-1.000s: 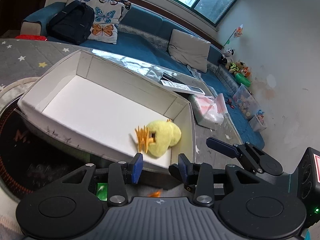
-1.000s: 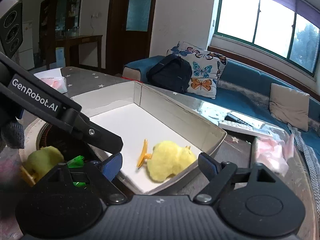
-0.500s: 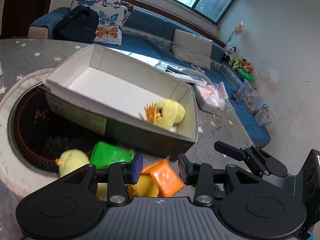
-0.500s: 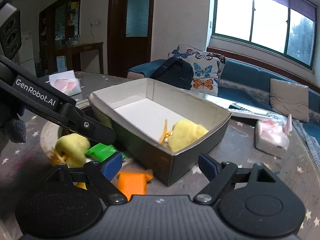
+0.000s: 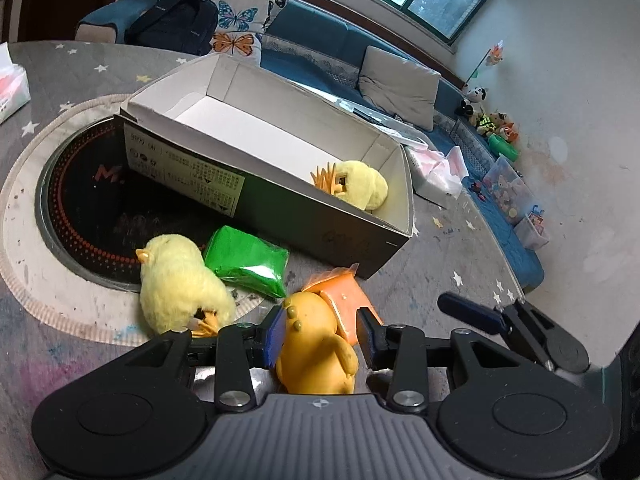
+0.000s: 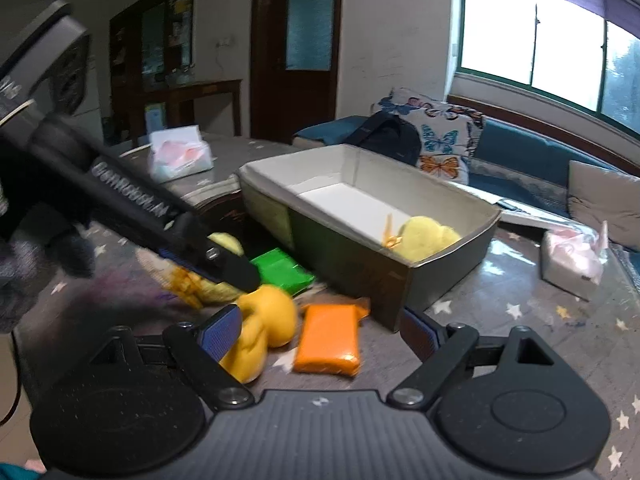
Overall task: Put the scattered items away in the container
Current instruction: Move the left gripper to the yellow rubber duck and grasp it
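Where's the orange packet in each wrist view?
Left wrist: orange packet lower centre, just beyond the left hand-held gripper, partly behind the orange-yellow duck.
Right wrist: lower centre, flat on the table, right of the duck.
Shared landmark: the box, its near corner just behind the packet.

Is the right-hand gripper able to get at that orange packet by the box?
Probably yes. The right gripper is open, and the orange packet lies uncovered on the table between its fingers, though the yellow toy crowds one side.

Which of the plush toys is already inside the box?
The pale yellow chick lying at the box's right end; the other pale chick and the darker yellow toy lie outside.
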`<act>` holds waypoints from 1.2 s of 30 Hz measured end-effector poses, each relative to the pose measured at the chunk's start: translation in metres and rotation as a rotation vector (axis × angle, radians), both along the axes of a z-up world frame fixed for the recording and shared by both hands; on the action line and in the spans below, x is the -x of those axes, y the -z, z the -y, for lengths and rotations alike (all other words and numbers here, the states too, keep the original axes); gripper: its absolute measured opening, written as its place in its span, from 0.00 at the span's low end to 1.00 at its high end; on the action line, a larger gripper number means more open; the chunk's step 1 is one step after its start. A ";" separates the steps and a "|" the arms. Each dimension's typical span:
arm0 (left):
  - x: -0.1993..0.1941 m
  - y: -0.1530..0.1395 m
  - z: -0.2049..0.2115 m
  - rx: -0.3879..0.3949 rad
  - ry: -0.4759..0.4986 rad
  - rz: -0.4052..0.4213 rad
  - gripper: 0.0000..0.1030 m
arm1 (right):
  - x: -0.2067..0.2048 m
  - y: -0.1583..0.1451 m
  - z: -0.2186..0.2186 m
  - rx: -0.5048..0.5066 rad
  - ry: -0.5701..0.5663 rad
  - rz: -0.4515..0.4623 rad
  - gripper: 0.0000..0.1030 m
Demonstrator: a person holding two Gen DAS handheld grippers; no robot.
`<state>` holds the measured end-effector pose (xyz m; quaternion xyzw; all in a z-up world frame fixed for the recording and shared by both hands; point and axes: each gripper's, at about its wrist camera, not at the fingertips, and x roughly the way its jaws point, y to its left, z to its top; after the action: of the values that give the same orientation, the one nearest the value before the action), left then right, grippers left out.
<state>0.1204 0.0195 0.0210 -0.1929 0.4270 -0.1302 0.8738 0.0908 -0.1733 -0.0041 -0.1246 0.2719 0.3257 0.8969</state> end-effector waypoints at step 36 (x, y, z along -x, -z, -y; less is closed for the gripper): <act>-0.010 0.022 0.000 -0.024 0.046 -0.079 0.40 | 0.037 0.032 -0.057 0.061 -0.202 -0.060 0.88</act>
<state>0.1304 0.0200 -0.0015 -0.1776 0.4671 -0.1376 0.8552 0.0541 -0.1162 -0.0358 -0.1687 0.2945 0.4098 0.8467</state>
